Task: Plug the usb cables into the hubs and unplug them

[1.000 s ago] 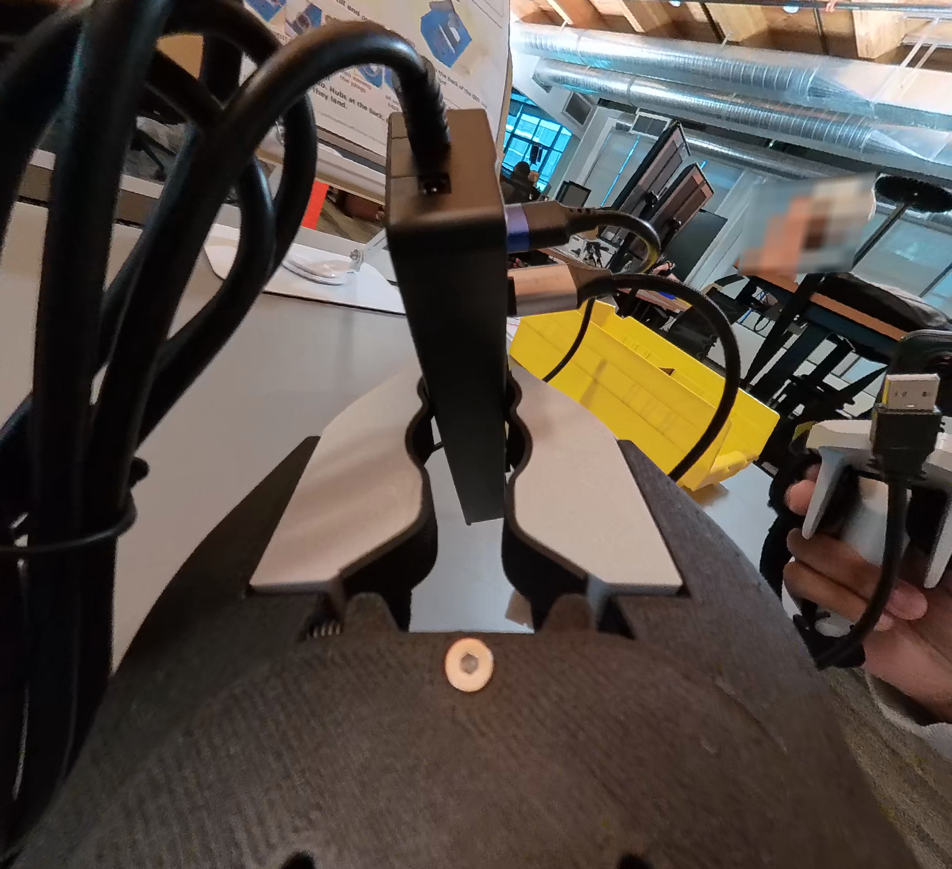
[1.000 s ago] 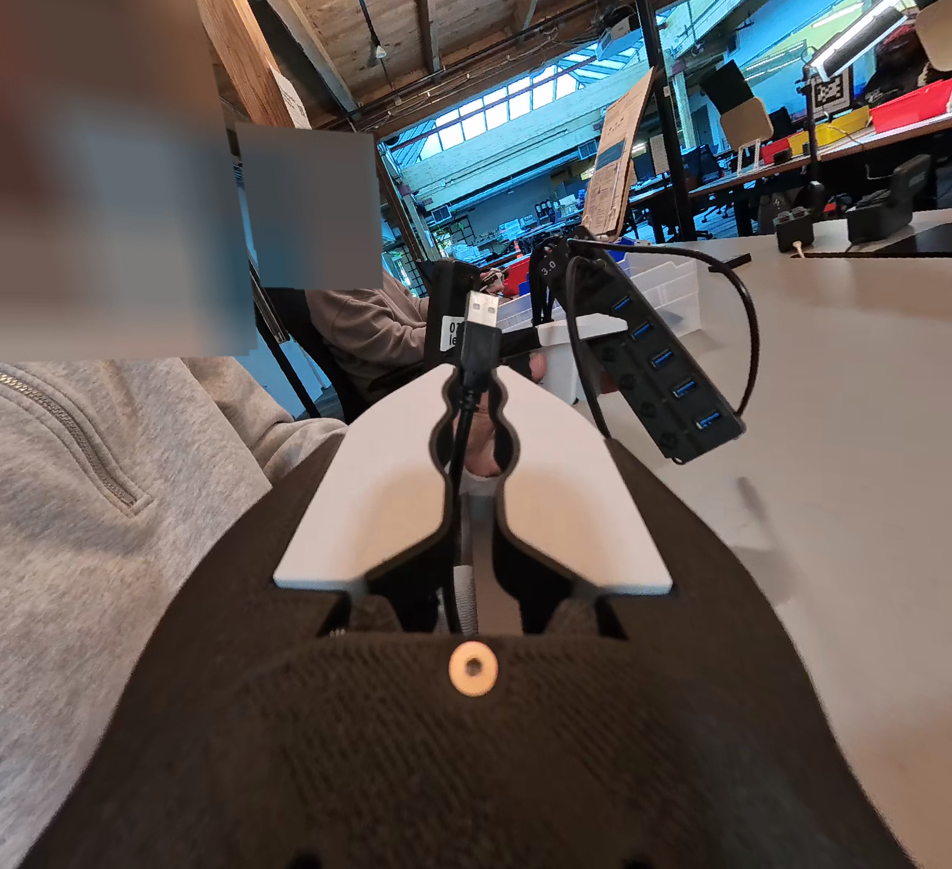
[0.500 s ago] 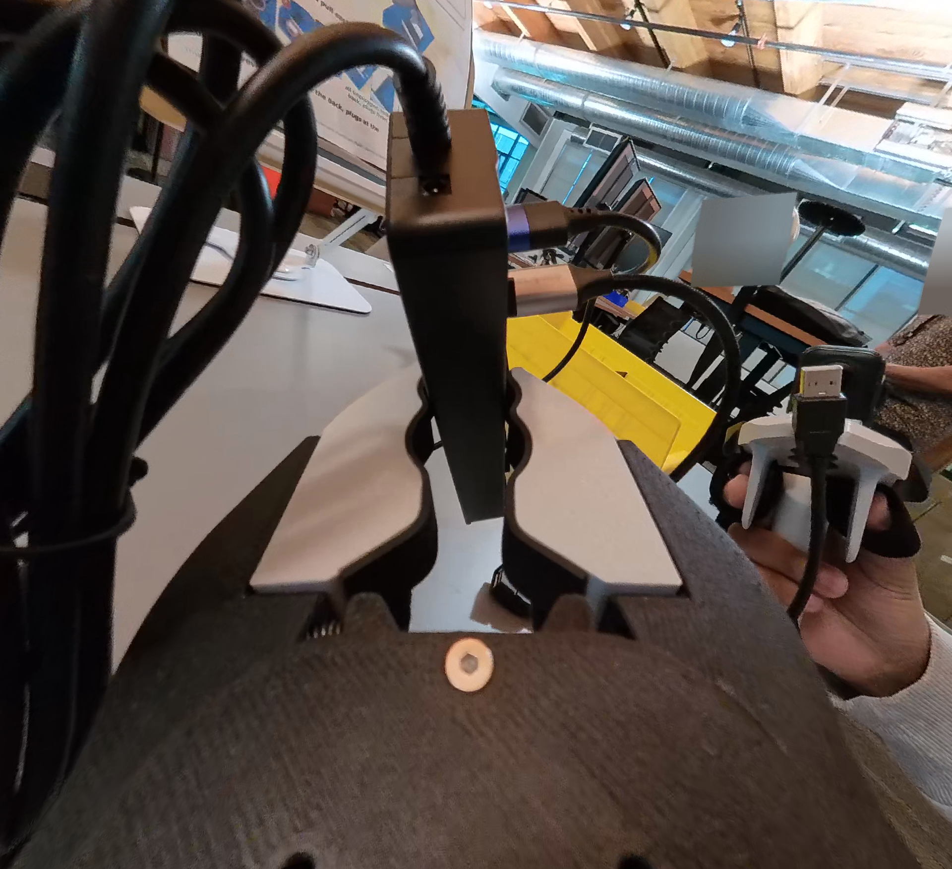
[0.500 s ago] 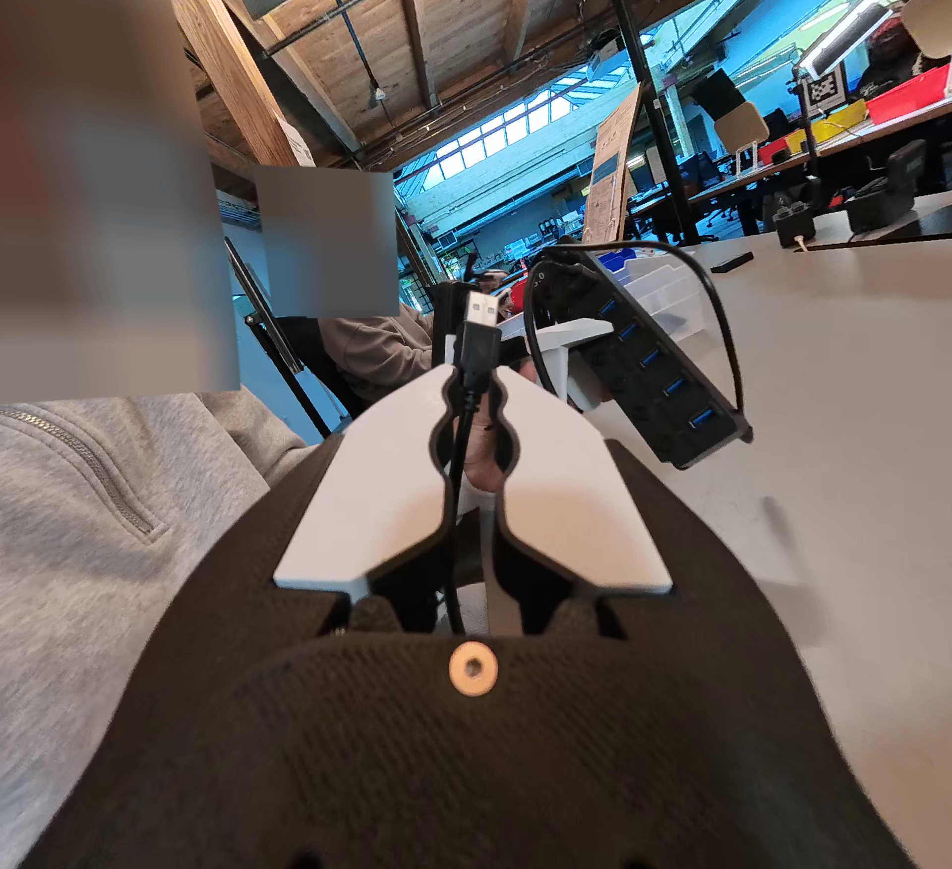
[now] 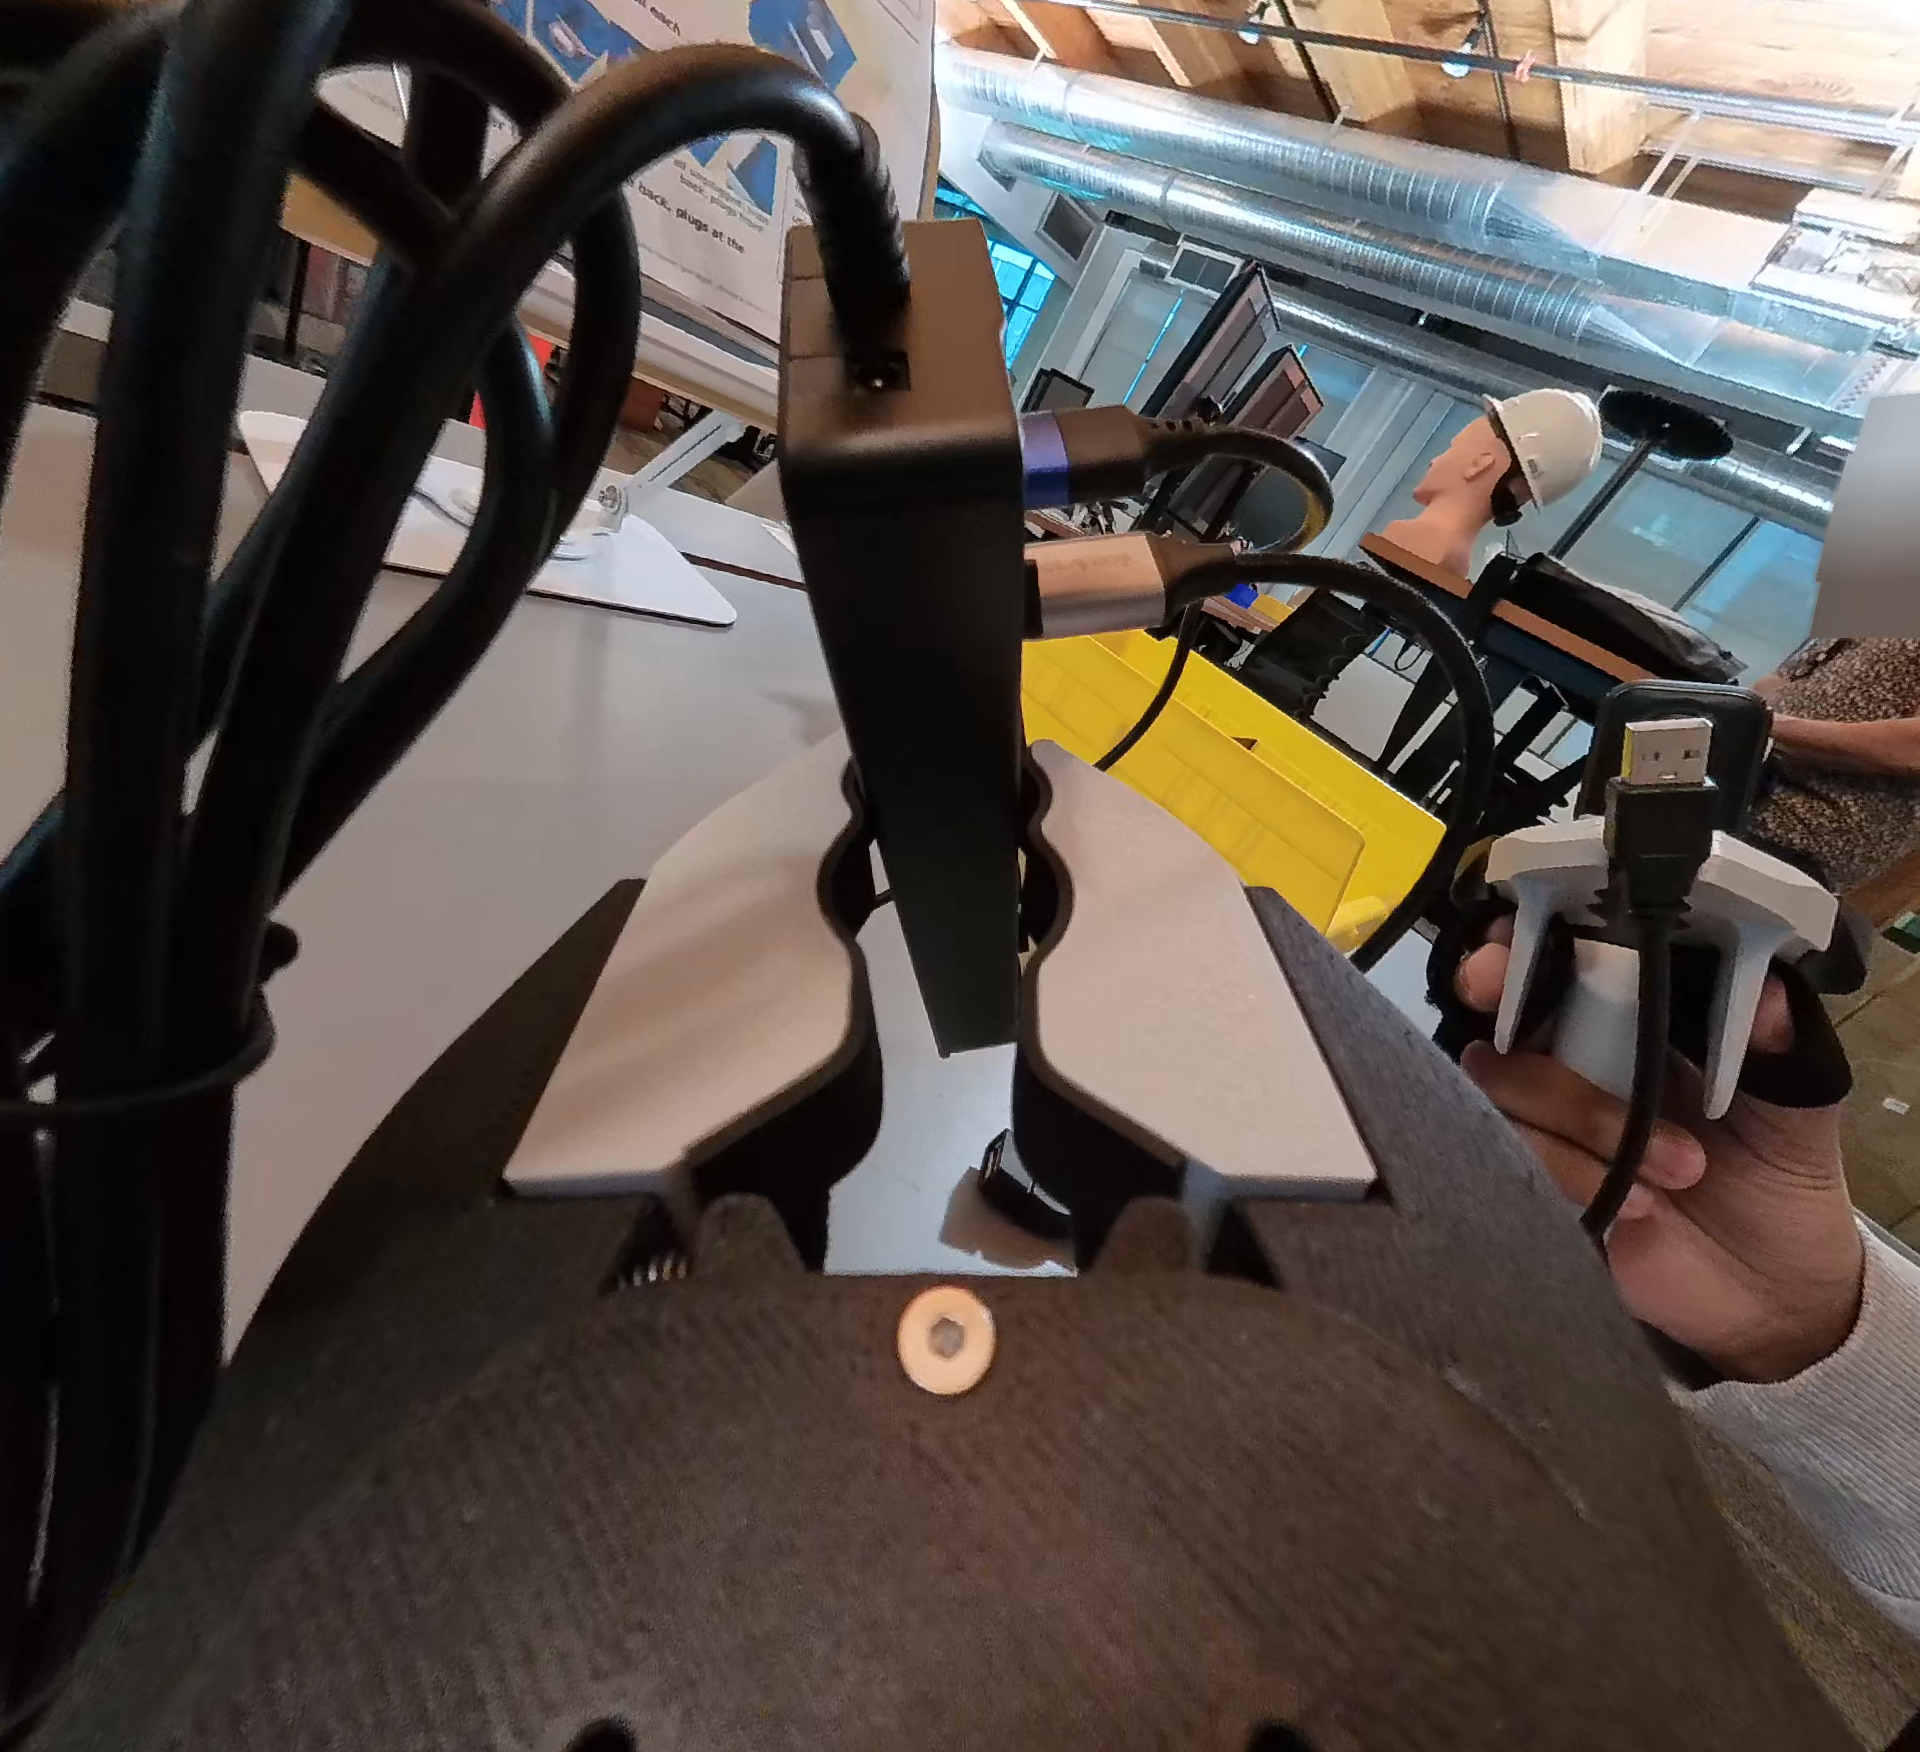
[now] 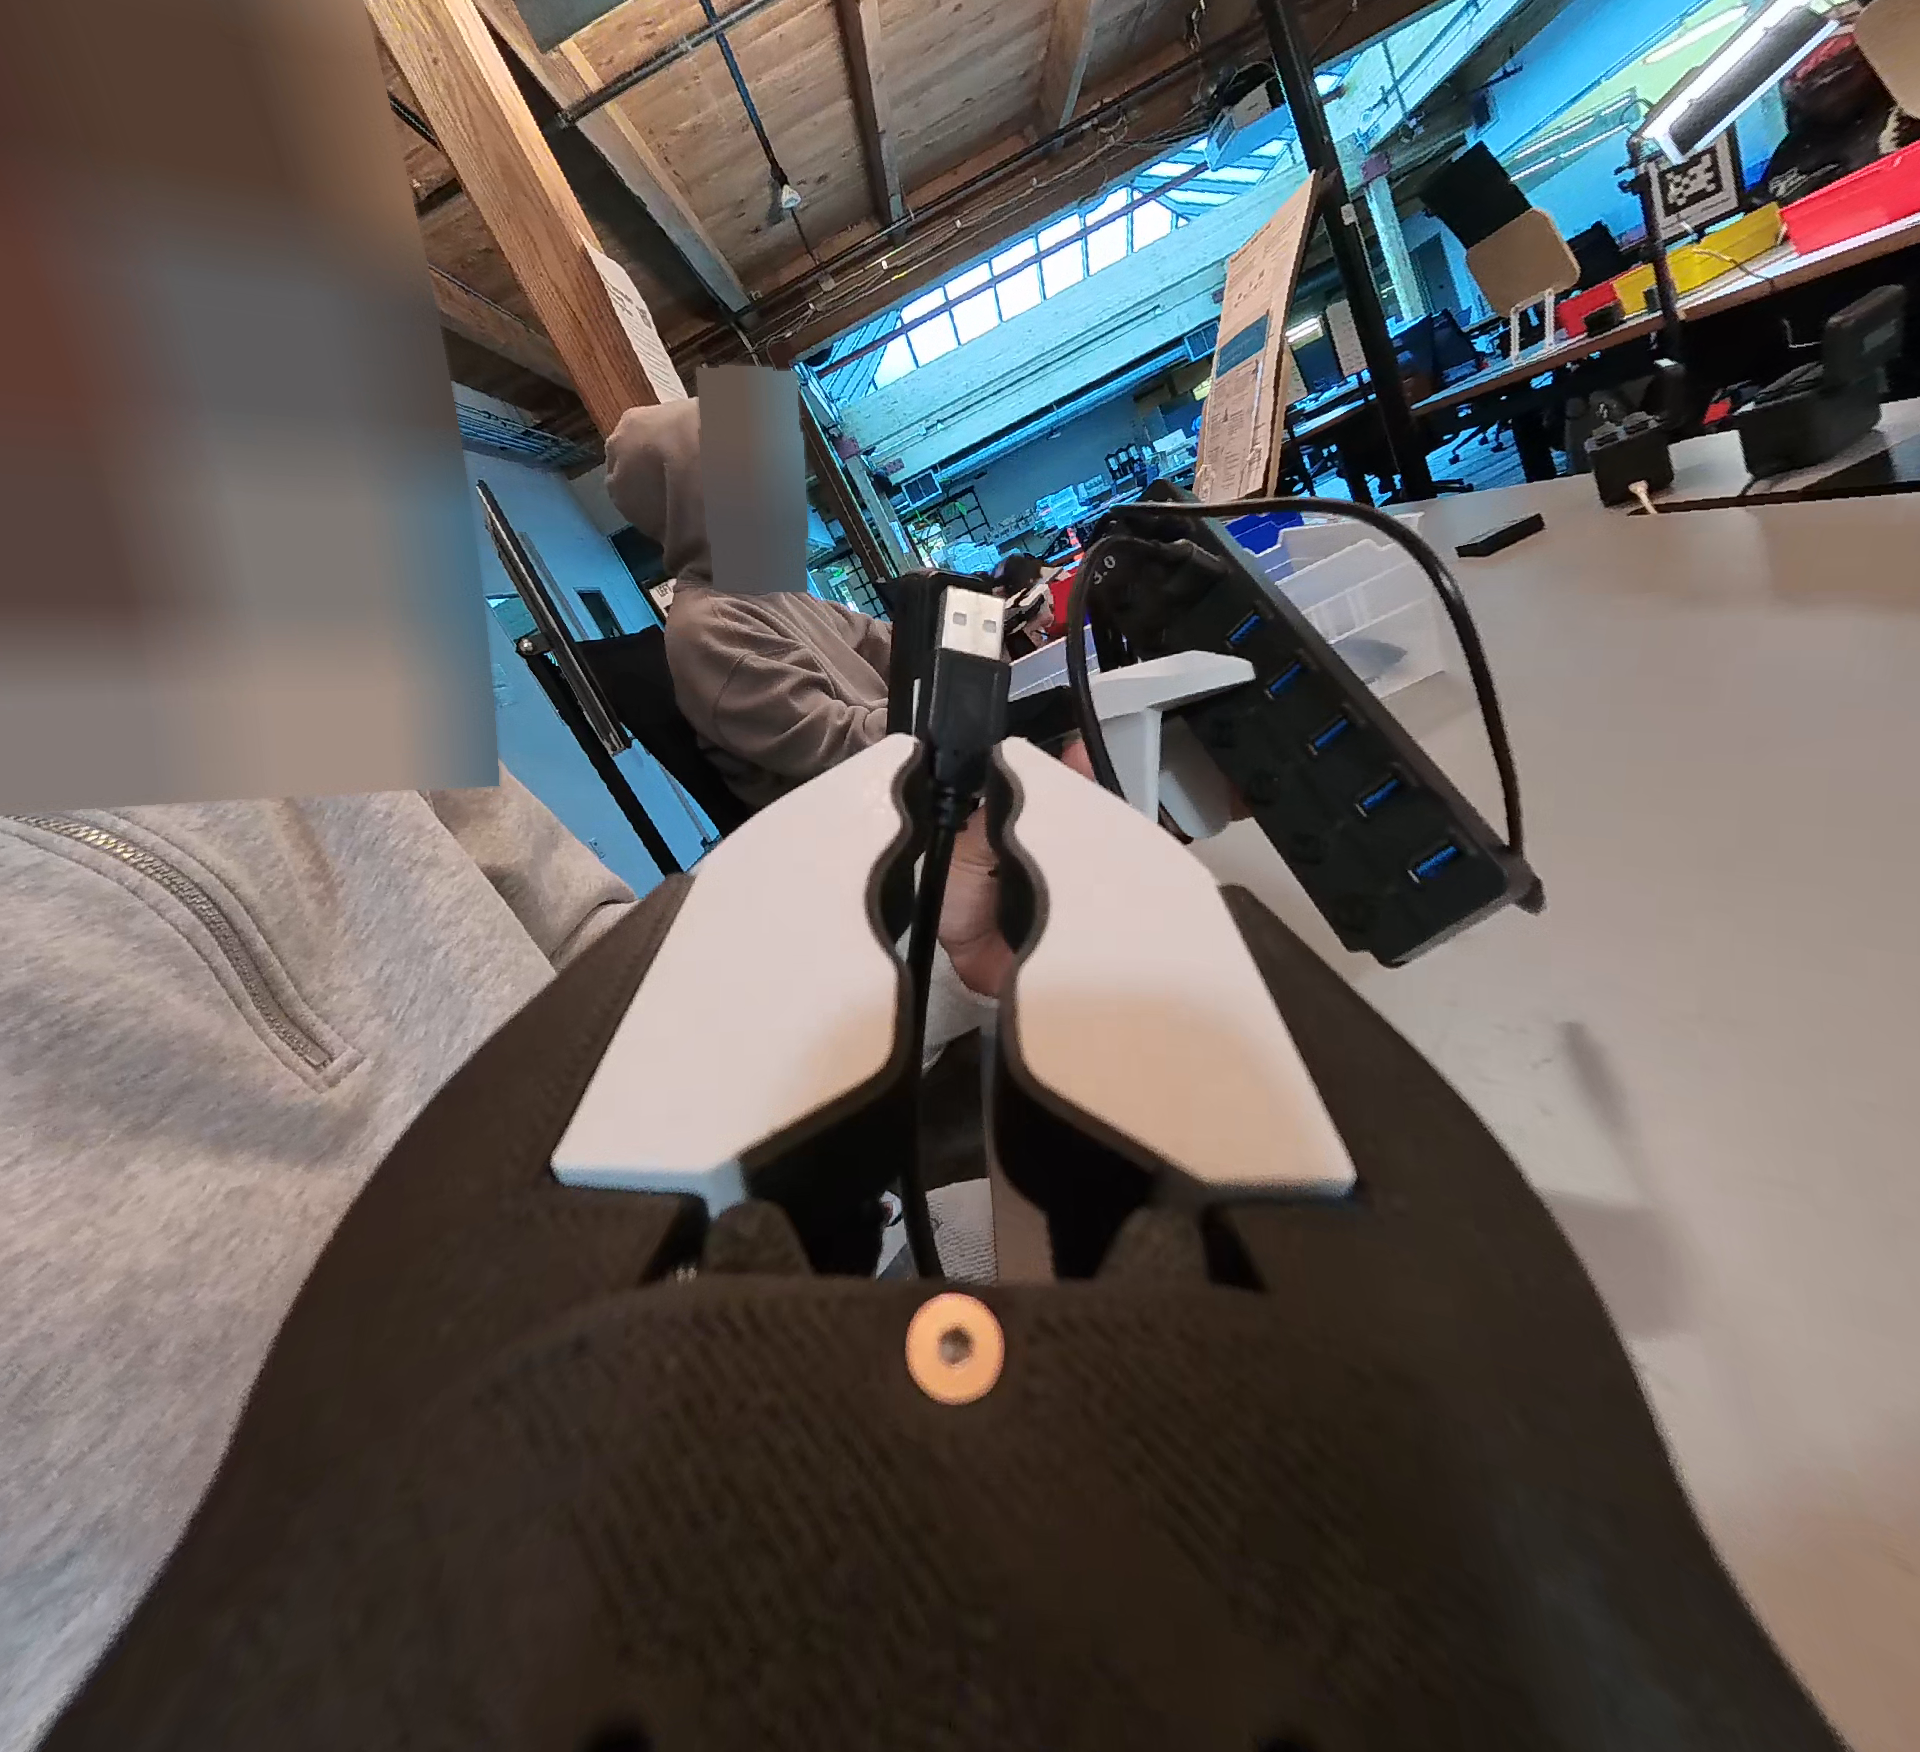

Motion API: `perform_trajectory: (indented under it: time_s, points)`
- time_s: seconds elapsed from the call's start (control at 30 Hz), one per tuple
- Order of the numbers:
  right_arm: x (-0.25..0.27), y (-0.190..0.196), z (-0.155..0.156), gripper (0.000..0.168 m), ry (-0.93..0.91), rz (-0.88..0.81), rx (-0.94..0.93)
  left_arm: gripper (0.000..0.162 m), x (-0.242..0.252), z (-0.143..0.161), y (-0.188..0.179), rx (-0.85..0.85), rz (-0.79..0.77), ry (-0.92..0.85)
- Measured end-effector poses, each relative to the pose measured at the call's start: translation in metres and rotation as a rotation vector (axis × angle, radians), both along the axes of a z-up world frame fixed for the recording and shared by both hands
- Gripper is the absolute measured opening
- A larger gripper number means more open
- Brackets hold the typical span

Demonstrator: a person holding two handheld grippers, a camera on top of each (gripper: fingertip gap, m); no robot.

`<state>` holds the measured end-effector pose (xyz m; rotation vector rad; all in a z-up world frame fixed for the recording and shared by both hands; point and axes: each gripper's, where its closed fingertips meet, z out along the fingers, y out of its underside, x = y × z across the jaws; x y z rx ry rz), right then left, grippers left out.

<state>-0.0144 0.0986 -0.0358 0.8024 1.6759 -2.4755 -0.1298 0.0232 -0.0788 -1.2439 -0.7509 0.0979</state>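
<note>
Progress is partial: the left gripper (image 5: 940,871) clamps the black hub (image 5: 904,601) upright with two plugs (image 5: 1101,523) seated, while the right gripper (image 6: 951,767), closed on a free USB plug (image 6: 968,663), has yet to insert it.

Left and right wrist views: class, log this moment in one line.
left gripper: shut on upright black rectangular USB hub | right gripper: shut on black USB cable | cable unplugged

Left gripper (image 5: 940,829) jaws clamped, raised upright; right gripper (image 6: 951,772) jaws pinched, held up by hand (image 5: 1704,1214).
</note>
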Motion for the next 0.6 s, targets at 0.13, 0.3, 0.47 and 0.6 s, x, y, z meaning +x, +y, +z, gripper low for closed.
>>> perform_trajectory:
  time_s: [0.13, 0.3, 0.47, 0.6]
  points:
    - [0.0, -0.001, -0.001, 0.01, 0.0, -0.002, 0.008, 0.024, 0.001, 0.0, 0.001, -0.003, -0.007, 0.002]
    - [0.0, -0.002, -0.002, 0.01, 0.0, -0.004, 0.018, 0.024, 0.002, 0.0, 0.003, -0.003, -0.016, 0.0]
    - [-0.002, -0.001, -0.003, 0.01, -0.009, -0.012, 0.023, 0.024, 0.004, 0.0, 0.005, -0.004, -0.03, 0.004]
    - [-0.007, 0.004, -0.006, 0.01, -0.051, -0.035, -0.001, 0.024, 0.012, 0.006, 0.01, 0.013, -0.074, 0.045]
